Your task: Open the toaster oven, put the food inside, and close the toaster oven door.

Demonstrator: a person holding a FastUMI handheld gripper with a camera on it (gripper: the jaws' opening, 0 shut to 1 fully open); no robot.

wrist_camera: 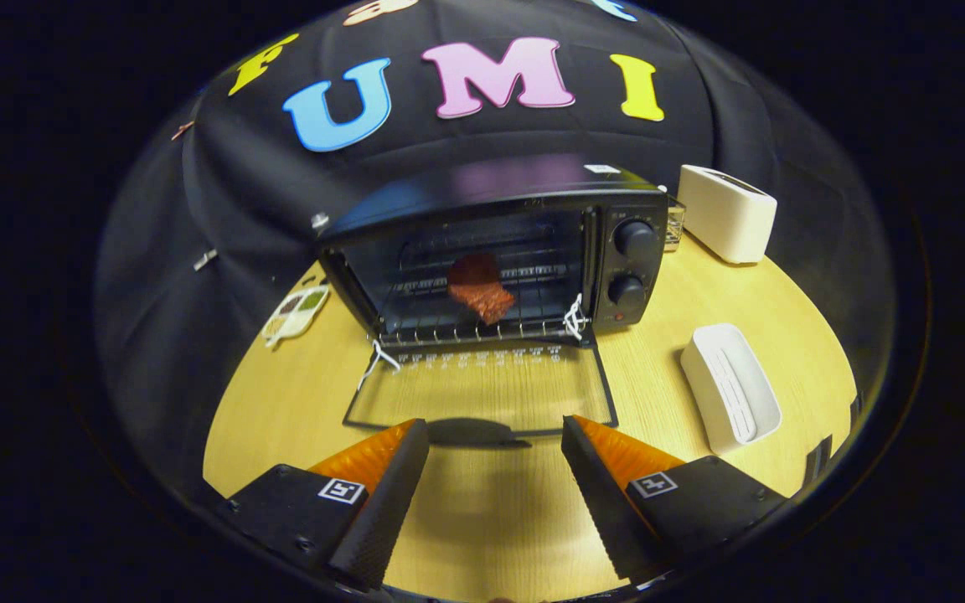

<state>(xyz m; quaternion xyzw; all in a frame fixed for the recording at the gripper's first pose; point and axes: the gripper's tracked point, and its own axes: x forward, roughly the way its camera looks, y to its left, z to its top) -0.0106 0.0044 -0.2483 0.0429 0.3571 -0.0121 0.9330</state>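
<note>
A black toaster oven stands on the wooden table ahead of me with its glass door folded flat down toward me. A reddish-brown piece of food lies on the wire rack inside the oven. The door's handle sits just beyond my fingertips. My gripper is open, nothing between its fingers, and hovers above the table in front of the lowered door.
Two knobs sit on the oven's right panel. A white toaster stands at the back right, a white dish-like tray lies right of the door, and a small plate with food samples lies left of the oven.
</note>
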